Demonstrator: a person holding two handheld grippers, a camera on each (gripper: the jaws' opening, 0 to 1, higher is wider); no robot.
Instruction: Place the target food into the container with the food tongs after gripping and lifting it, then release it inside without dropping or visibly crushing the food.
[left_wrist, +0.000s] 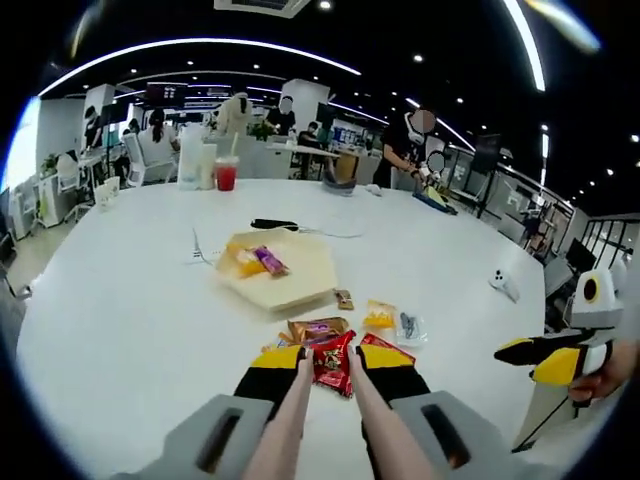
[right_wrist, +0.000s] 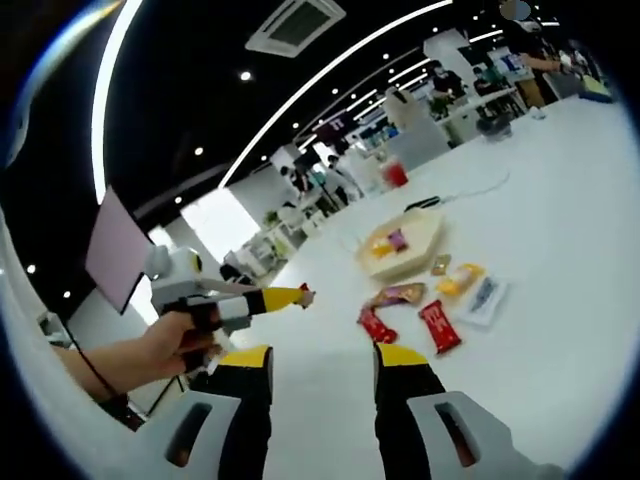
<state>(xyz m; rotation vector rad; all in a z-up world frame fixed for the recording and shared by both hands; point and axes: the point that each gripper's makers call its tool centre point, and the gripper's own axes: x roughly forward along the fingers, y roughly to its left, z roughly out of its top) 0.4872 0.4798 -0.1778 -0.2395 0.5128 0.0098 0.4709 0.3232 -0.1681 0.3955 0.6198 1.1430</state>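
Two tong tips closed on the red snack packet in my left gripper, just short of the tray. Right gripper open, idle. Risk: slick wrapper slips mid-lift; over-squeeze crushes it.

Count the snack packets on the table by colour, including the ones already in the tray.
Red packets: 2
Brown packets: 2
Yellow packet: 1
Clear packet: 1
Orange packet, in the tray: 1
Purple packet, in the tray: 1
Total: 8
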